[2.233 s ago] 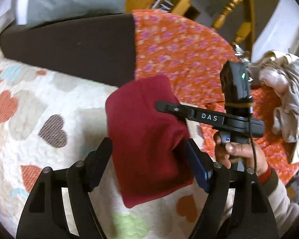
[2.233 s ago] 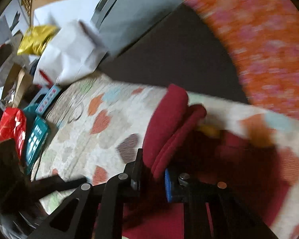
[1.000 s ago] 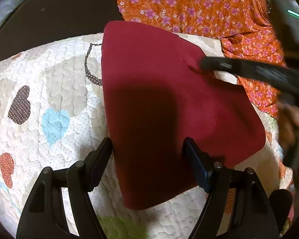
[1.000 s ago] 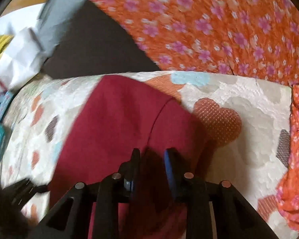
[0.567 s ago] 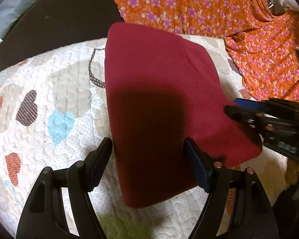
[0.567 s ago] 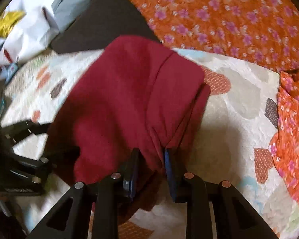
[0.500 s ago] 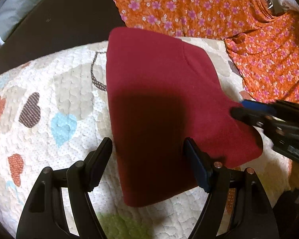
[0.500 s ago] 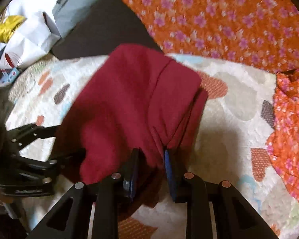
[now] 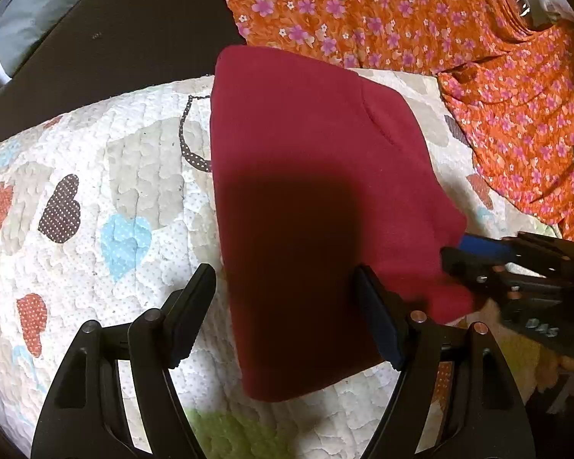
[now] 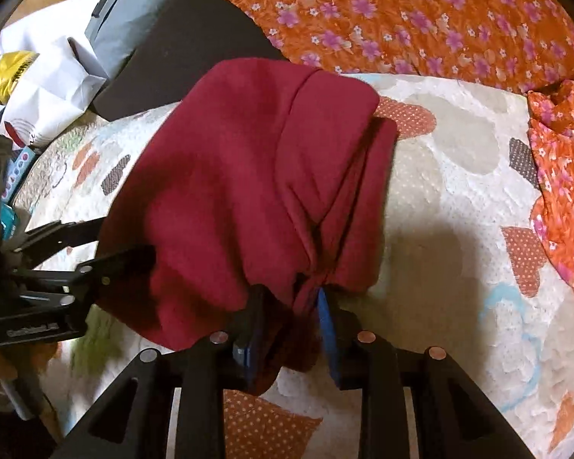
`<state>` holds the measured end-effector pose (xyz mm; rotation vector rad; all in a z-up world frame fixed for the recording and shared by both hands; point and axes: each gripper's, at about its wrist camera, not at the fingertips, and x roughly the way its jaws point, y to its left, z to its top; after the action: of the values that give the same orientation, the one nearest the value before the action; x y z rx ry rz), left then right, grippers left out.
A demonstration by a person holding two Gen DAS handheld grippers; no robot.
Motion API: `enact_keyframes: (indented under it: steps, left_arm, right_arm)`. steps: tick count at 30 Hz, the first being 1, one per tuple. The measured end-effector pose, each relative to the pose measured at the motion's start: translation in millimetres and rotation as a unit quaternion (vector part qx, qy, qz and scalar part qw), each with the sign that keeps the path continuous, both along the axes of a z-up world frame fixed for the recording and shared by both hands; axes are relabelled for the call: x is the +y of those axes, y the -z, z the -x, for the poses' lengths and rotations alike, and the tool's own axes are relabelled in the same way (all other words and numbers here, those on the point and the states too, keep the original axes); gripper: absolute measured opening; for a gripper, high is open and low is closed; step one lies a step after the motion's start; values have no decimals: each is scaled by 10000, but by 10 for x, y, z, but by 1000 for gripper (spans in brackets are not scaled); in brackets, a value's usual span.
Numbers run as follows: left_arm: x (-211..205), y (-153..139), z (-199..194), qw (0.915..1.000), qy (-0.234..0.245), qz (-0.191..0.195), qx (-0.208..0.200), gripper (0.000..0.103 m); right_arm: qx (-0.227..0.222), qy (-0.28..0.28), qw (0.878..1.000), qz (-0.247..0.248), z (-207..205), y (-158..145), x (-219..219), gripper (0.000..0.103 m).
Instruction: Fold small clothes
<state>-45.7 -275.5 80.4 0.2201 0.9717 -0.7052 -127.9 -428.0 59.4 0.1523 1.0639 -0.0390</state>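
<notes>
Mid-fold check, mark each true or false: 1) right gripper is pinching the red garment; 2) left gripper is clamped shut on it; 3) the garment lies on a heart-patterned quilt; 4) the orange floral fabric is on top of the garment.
1. True: the right gripper is shut on a bunched edge of the red garment.
2. False: the left gripper is open, its fingers either side of the garment's near end.
3. True: it lies on the heart-patterned quilt.
4. False: the orange floral fabric lies beyond it, not over it.

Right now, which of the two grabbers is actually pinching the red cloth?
The right gripper: it is clamped on a bunched corner of the red cloth. The left gripper is wide open, just straddling the cloth.
</notes>
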Motion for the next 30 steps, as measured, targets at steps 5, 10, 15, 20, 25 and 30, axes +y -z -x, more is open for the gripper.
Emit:
enact_keyframes:
  steps: [5,10,15,20,25,30]
  left_arm:
    - [120,-208,-72,9990,-169,414,-19,75]
    - [222,-226,-250,9976,-442,518,107,75]
    - [236,-149,-338,9965,-542,547,314,75]
    - [173,-149,-295,9977,-421,473,220,76]
    - [109,-121,-259,9986,-344,361,193,79]
    - [125,-140,-267,9985,-390,345,159,78]
  right_arm:
    - [-469,247,9982,-285,47,-319,-96,29]
    - [-465,738,9951,-472,-241,-296,-304,38]
    - [-338,701,9948,-656,-668,-128,-389,17]
    - [-473,196,9975,480,-803,-258,-253,7]
    - [-317,499,9965,589,-787,13,-371,7]
    - [-514,829,9952,4,-672,-204,-480,7]
